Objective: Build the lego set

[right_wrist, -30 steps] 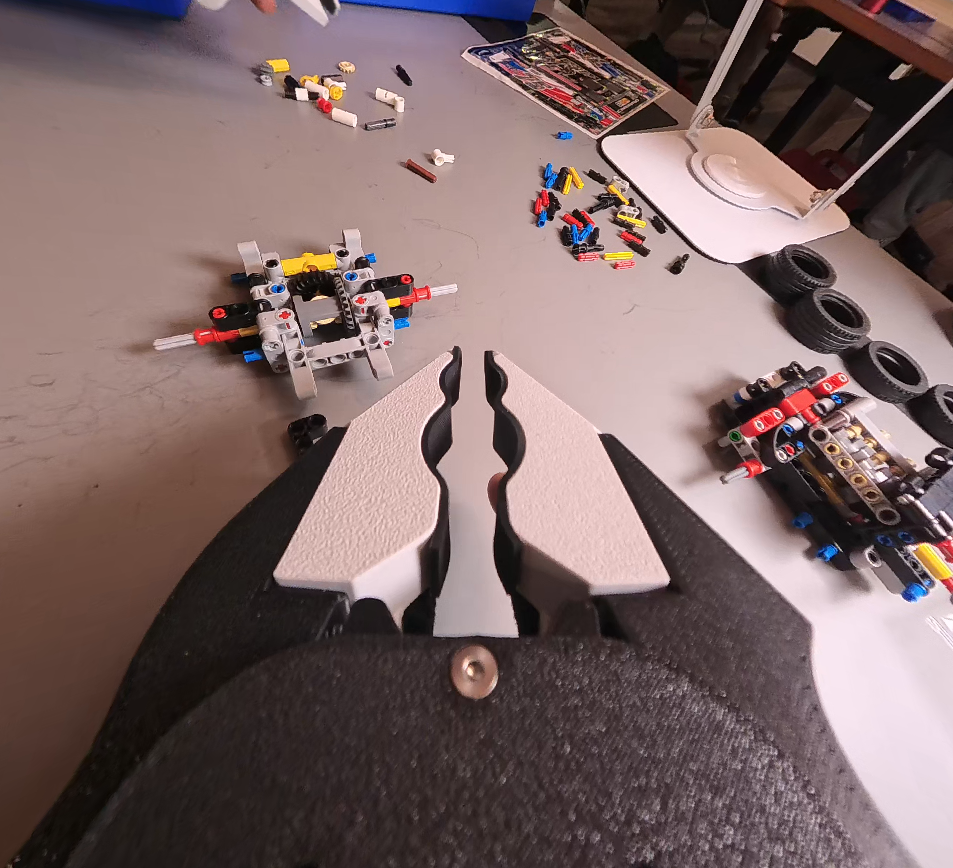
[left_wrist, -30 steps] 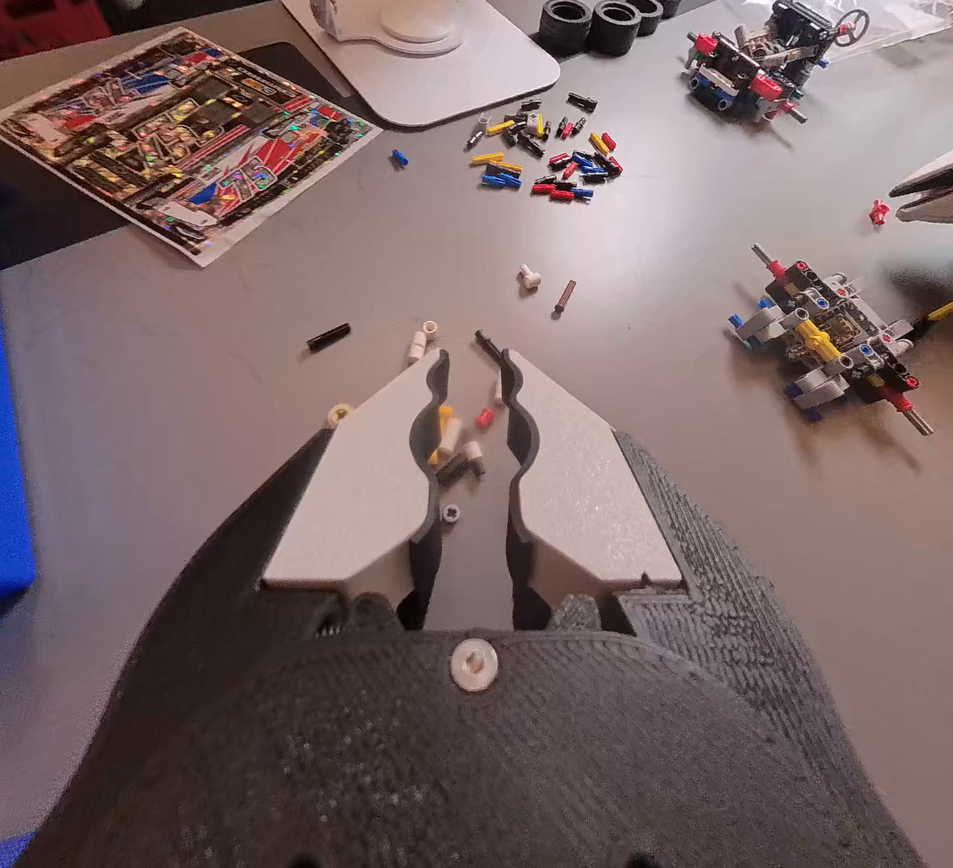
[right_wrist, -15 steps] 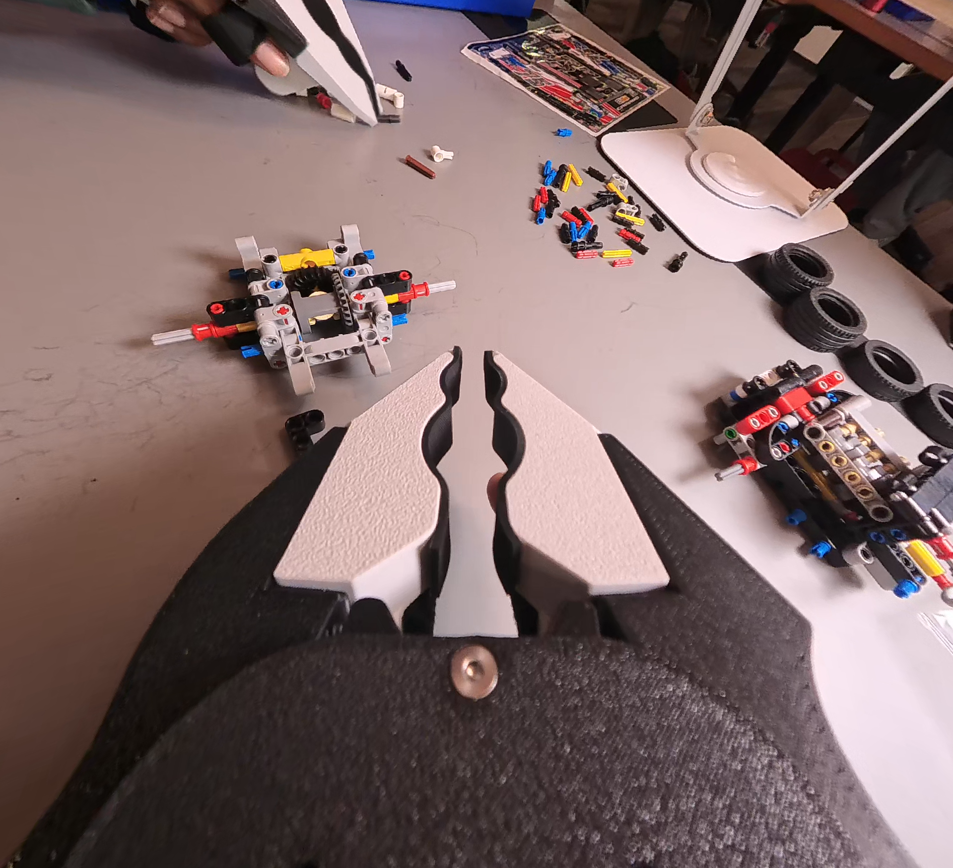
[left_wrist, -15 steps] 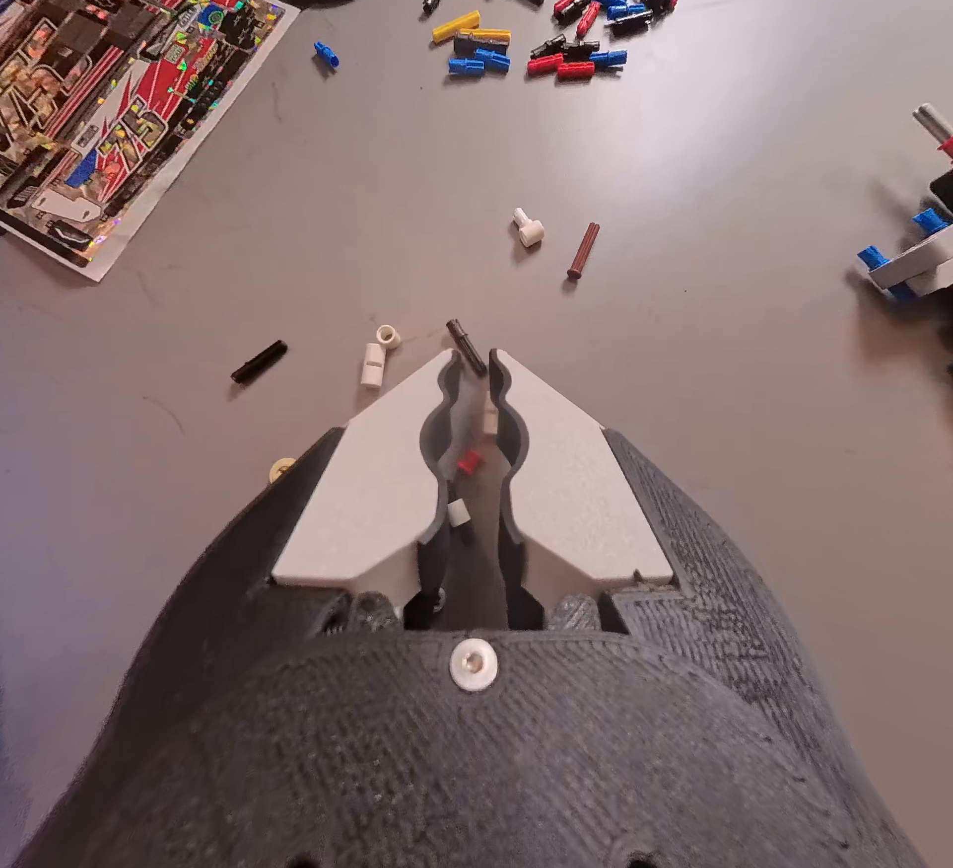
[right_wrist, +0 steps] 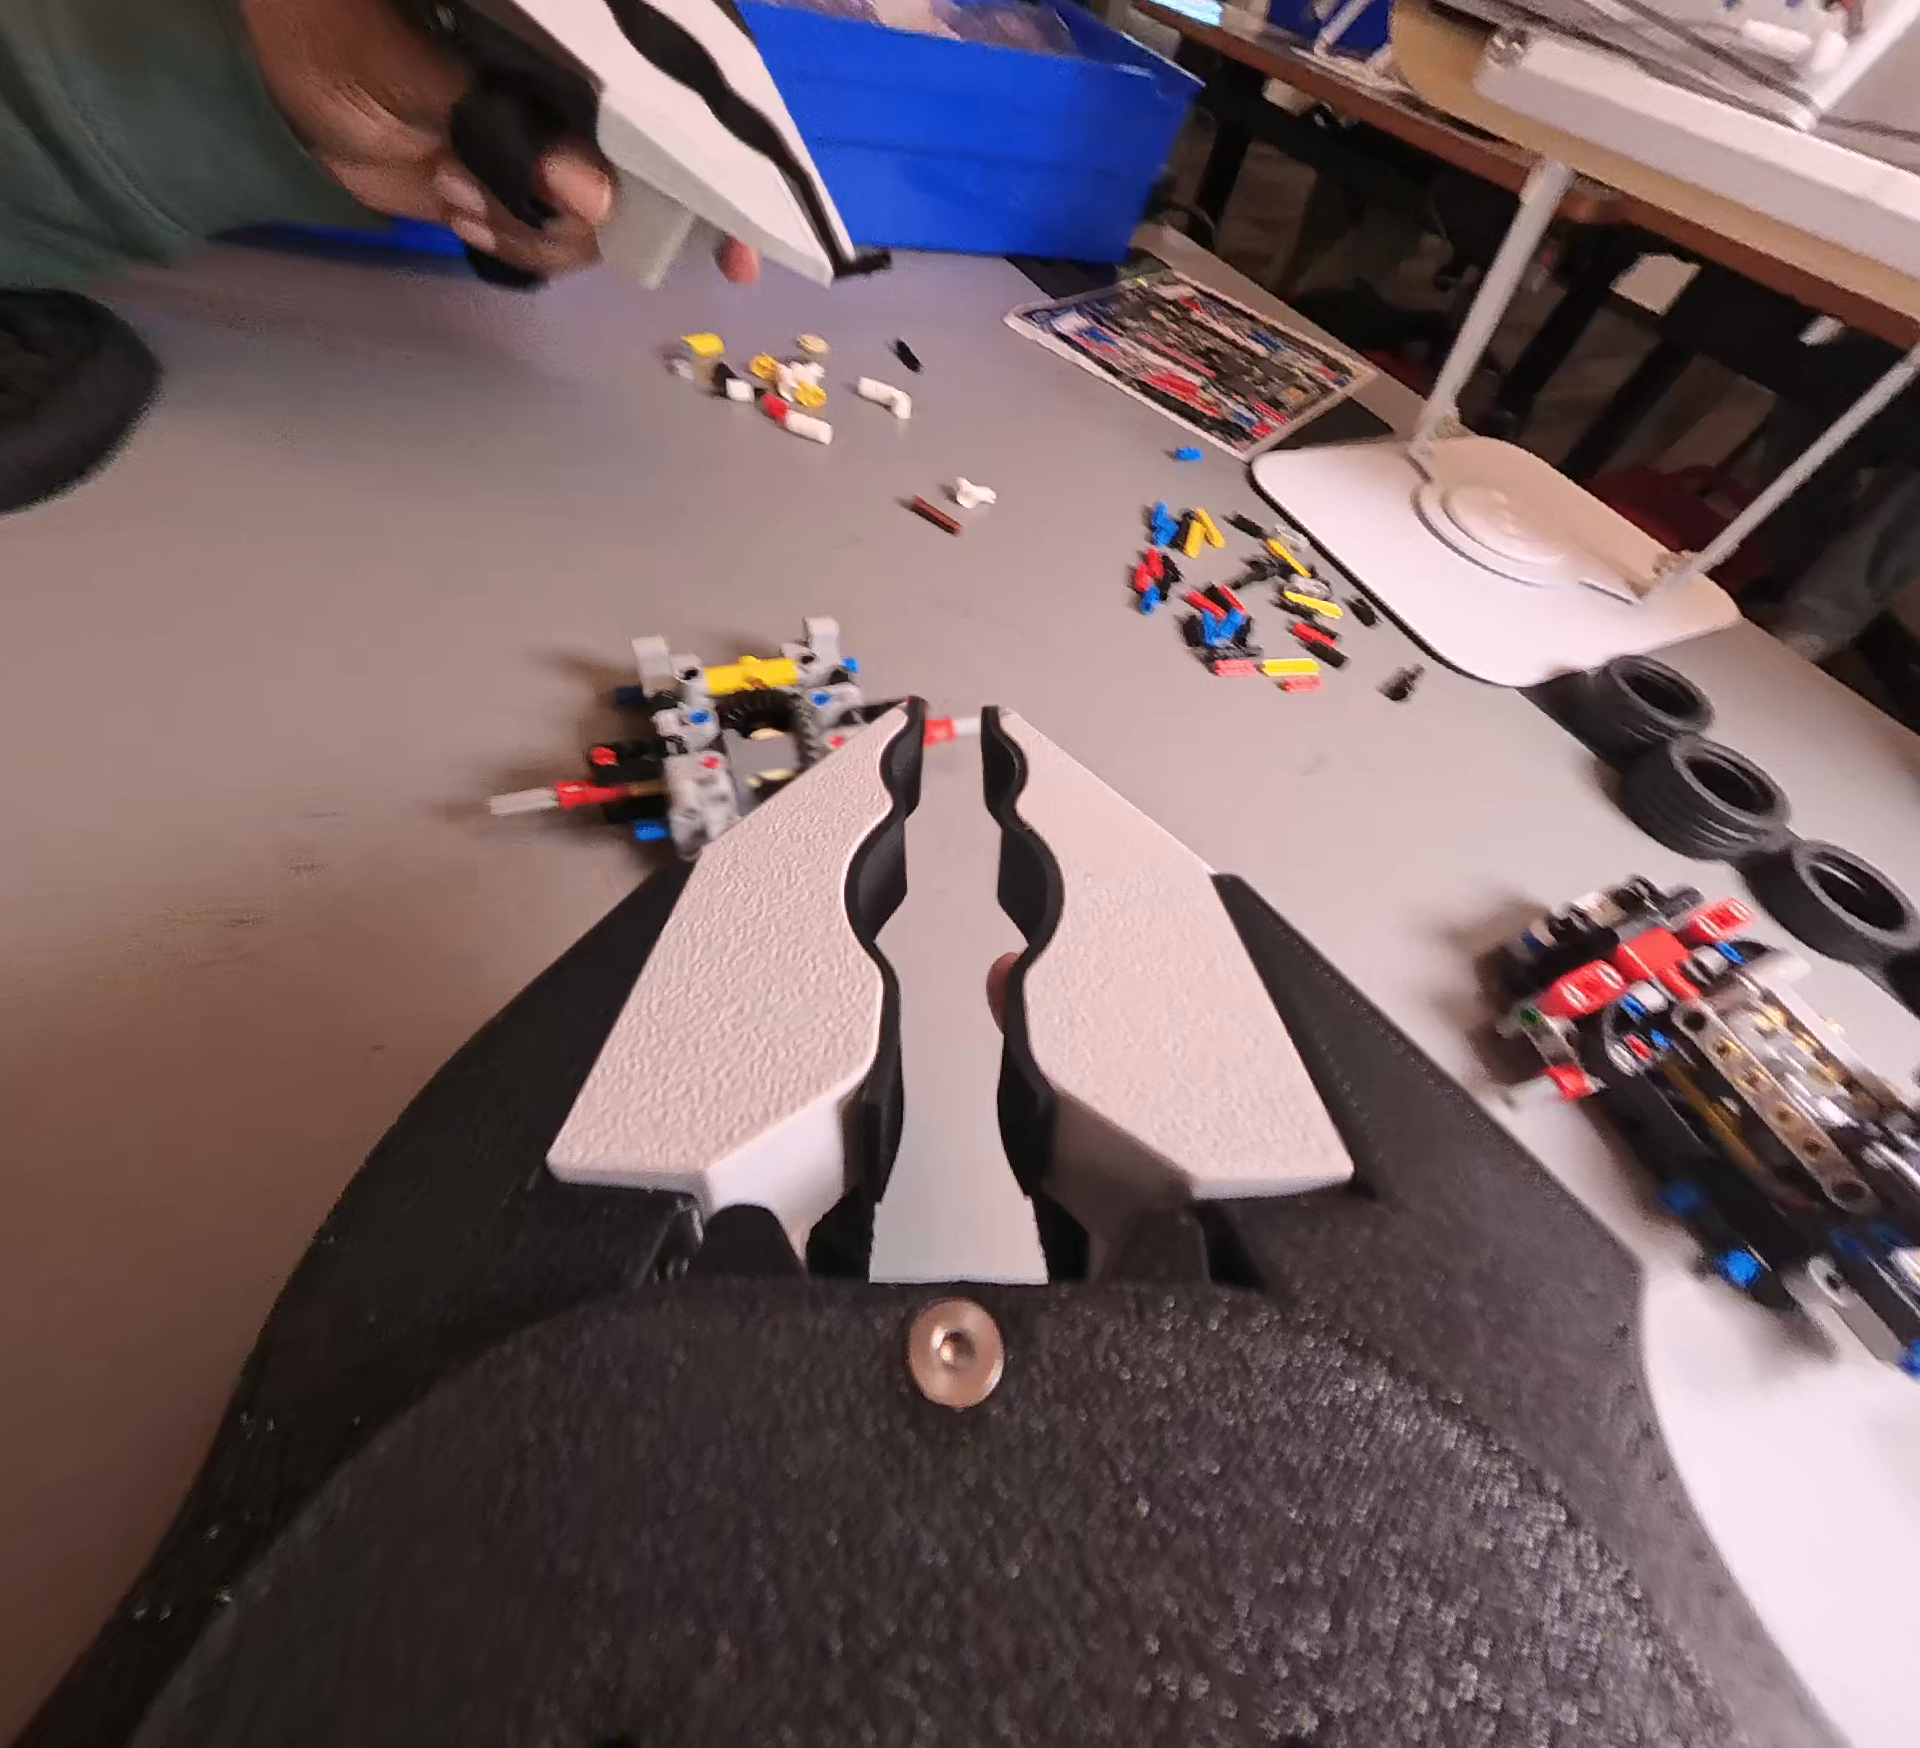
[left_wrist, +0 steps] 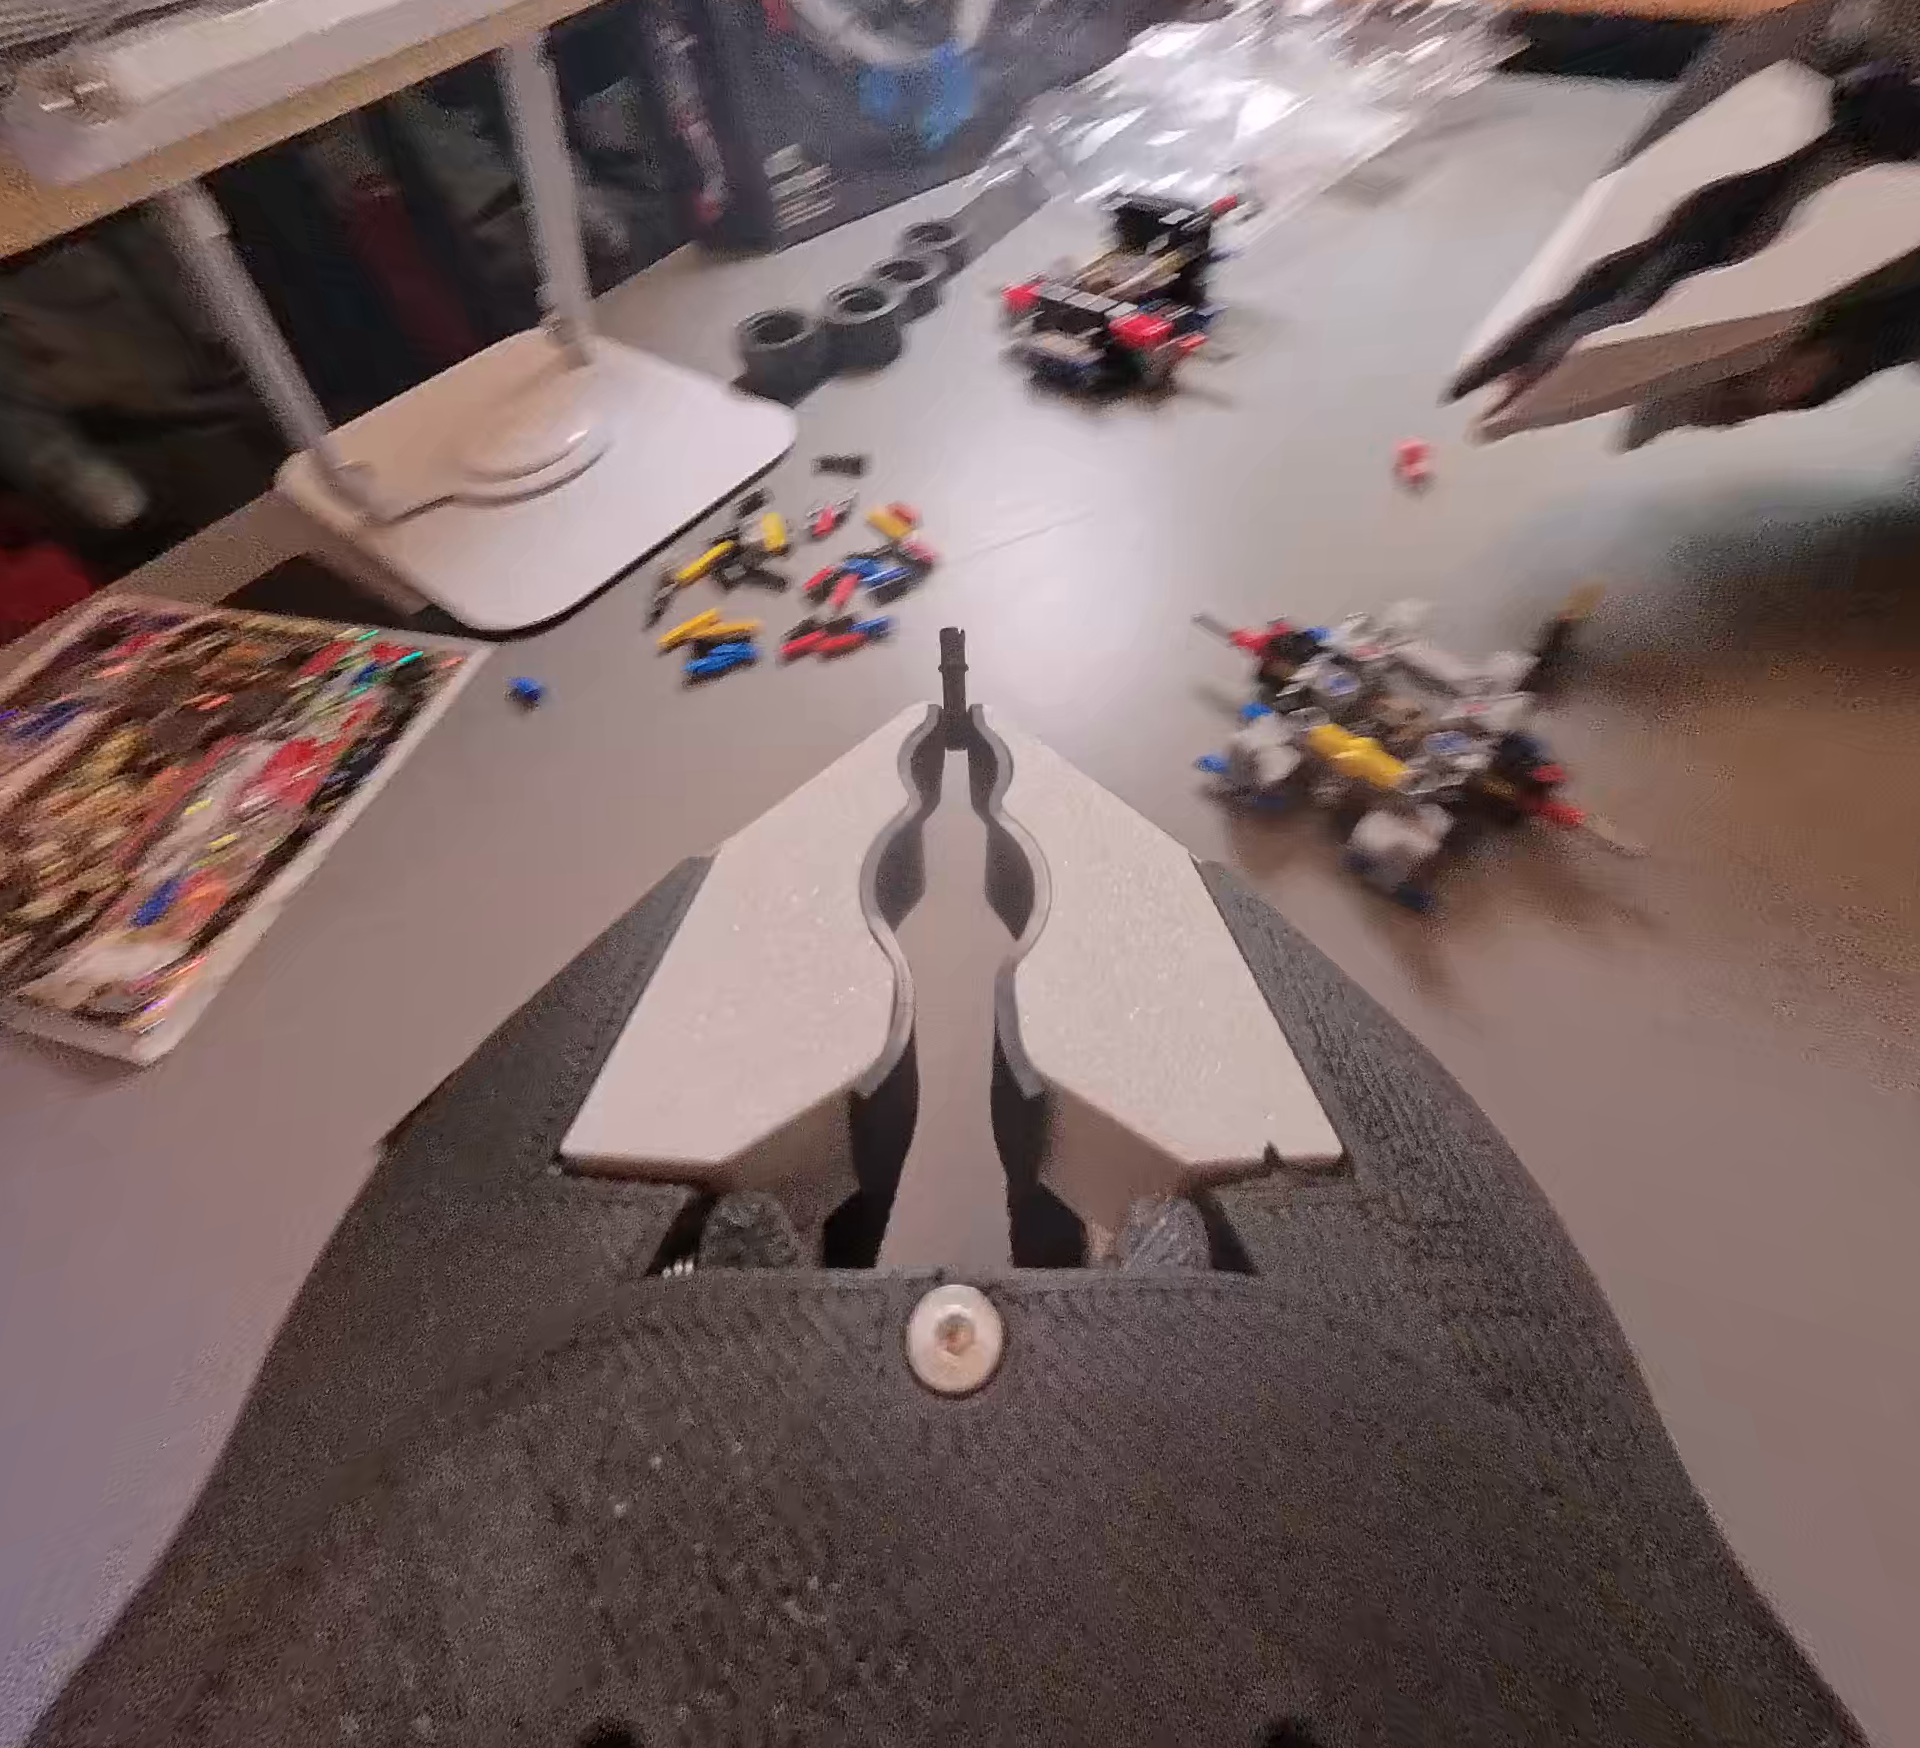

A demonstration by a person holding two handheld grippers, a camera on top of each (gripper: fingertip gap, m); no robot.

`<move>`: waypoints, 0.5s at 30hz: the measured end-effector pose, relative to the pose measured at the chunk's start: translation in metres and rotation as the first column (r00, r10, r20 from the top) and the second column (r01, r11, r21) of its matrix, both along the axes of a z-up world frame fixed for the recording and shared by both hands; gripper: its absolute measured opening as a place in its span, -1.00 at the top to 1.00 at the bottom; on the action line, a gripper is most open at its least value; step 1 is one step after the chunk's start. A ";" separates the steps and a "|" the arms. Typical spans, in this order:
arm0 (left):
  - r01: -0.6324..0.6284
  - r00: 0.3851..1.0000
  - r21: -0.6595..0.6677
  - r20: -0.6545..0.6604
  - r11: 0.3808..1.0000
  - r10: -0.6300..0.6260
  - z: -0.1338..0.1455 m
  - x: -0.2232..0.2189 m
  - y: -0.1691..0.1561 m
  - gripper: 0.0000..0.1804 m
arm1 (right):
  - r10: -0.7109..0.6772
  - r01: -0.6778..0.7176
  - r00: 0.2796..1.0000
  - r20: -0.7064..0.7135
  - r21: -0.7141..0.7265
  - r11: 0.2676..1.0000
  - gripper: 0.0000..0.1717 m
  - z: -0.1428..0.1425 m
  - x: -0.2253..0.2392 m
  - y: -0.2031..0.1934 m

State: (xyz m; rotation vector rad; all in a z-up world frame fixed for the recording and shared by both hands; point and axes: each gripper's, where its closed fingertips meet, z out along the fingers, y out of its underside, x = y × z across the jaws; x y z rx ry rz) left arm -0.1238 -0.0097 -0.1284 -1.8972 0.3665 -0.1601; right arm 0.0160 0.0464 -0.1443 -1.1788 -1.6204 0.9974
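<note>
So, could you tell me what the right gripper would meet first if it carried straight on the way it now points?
Probably the red-and-white axle end sticking out of the small grey brick assembly: it shows just beyond the open jaws of the right gripper. Depth is unclear, so it might pass above it.

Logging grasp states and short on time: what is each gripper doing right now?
Left gripper: closed on a small black pin at its fingertips, lifted off the table.
Right gripper: open, holding nothing, above the grey brick assembly.

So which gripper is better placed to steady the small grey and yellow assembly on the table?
Probably the right gripper: its open tips sit right at the assembly. The left gripper already pinches a black pin above the table.
</note>
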 end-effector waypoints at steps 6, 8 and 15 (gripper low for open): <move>0.406 0.871 0.054 0.279 0.912 -0.404 0.003 0.105 -0.023 0.98 | 0.276 -0.278 0.960 -0.034 -0.045 0.960 0.76 0.004 0.004 -0.063; 0.476 0.830 0.044 0.307 0.879 -0.465 -0.001 0.127 -0.030 0.97 | 0.352 -0.352 0.936 -0.011 -0.040 0.935 0.76 -0.001 0.008 -0.081; 0.546 0.808 0.000 0.262 0.838 -0.527 -0.014 0.158 -0.042 0.97 | 0.441 -0.441 0.898 -0.012 -0.027 0.897 0.84 0.002 0.016 -0.106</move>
